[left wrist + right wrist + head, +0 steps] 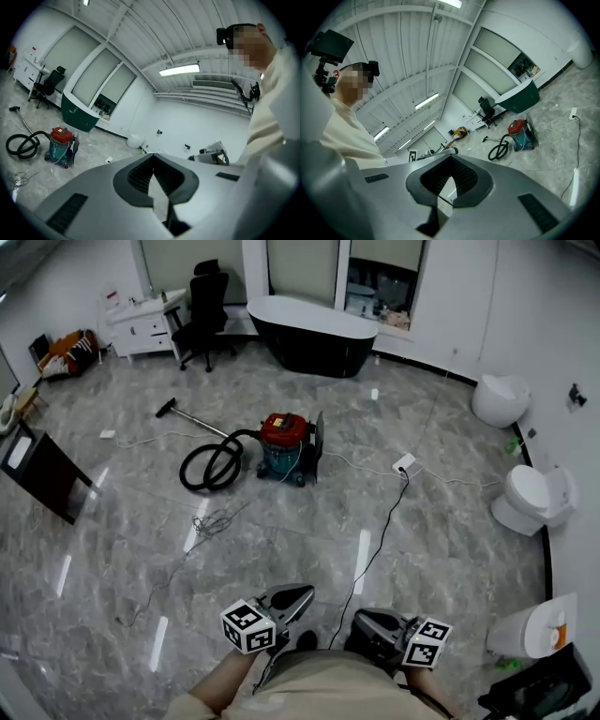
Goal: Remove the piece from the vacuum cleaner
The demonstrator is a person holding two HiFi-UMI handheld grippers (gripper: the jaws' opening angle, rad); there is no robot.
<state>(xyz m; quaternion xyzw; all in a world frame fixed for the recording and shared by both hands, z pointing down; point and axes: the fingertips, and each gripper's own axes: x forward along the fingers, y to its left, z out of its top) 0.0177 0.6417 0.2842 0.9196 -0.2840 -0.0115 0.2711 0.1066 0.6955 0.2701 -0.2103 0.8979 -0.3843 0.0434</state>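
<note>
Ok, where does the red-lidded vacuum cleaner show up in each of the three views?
Head view: vacuum cleaner just above the picture's centre.
Left gripper view: vacuum cleaner near the left edge, below mid-height.
Right gripper view: vacuum cleaner right of centre, slightly below mid-height.
Shared landmark: the dark bathtub behind it in every view.

I'm in a bathroom-fixture showroom: freestanding bathtub (pixel 312 334), several toilets (pixel 531 500) along the wall, white vanity cabinet (pixel 142 322), marble floor (pixel 122 549).
</note>
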